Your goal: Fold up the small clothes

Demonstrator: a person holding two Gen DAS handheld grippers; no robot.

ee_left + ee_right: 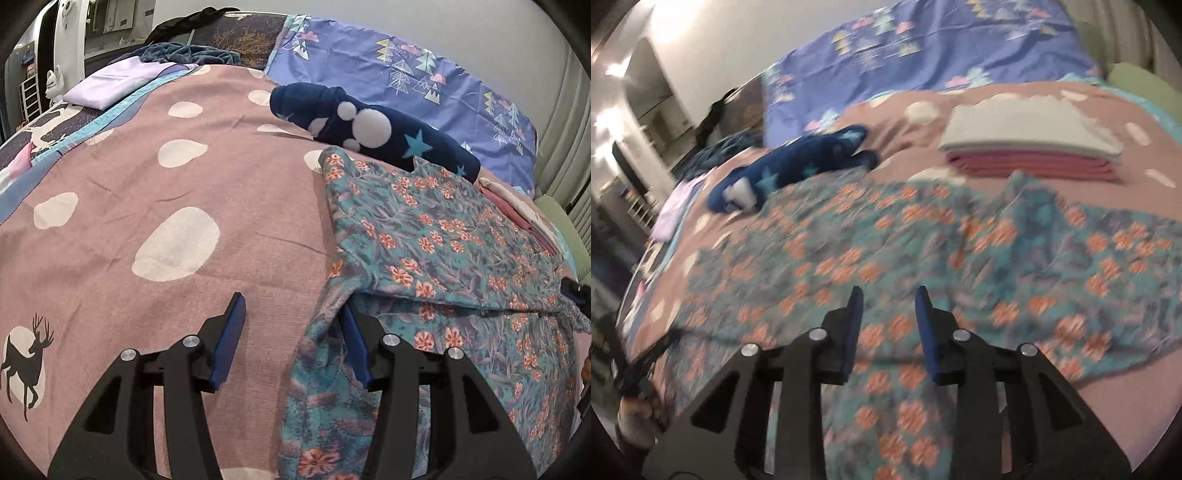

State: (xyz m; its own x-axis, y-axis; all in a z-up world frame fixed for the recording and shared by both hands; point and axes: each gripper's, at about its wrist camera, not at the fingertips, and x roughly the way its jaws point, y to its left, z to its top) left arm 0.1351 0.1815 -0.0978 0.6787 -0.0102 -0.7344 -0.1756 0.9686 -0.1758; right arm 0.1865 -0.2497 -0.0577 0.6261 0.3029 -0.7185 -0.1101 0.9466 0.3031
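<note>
Pink spotted bedspread (110, 206) covered the bed, purple sheet (424, 74) at 12 o'clock. Floral garment (443, 236) lay spread at 3 o'clock, partly folded. Left gripper (291, 317) stood open, its right pad at the cloth's edge. Right gripper (889, 295) hung open above the garment, nothing between the jaws. Navy plush toy (369, 125) and folded stack (1030, 147) lay just beyond.

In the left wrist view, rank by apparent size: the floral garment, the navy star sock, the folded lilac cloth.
1. floral garment, by far the largest.
2. navy star sock.
3. folded lilac cloth, though it lies farther away, so its true size against the sock is unsure.
</note>
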